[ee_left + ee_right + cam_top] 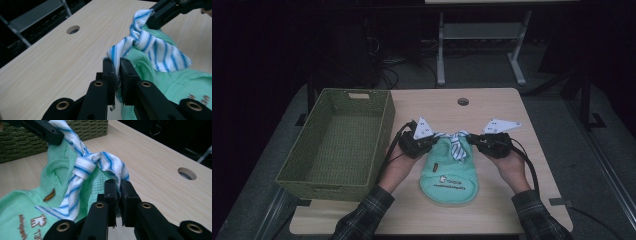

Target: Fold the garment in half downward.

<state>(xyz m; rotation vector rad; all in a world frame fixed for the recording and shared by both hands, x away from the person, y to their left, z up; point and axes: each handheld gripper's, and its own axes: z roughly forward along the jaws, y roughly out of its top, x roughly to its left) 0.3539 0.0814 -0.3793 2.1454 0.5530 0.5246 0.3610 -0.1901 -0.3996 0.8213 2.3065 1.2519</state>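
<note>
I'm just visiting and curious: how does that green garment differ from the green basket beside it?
The green garment is soft mint cloth with a striped collar, lying flat on the table; the basket is stiff olive wicker, standing with upright walls. The garment is pinched at its collar by the left hand-held gripper and right hand-held gripper; the basket is untouched. Both rest on the table.

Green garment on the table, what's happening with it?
A person holds a gripper in each hand and has the small mint-green garment pinched at its striped blue-and-white collar. The left gripper is shut on one end of the collar, the right gripper on the other. The body of the garment lies flat on the wooden table. The woven green basket beside it has nothing in it.
</note>
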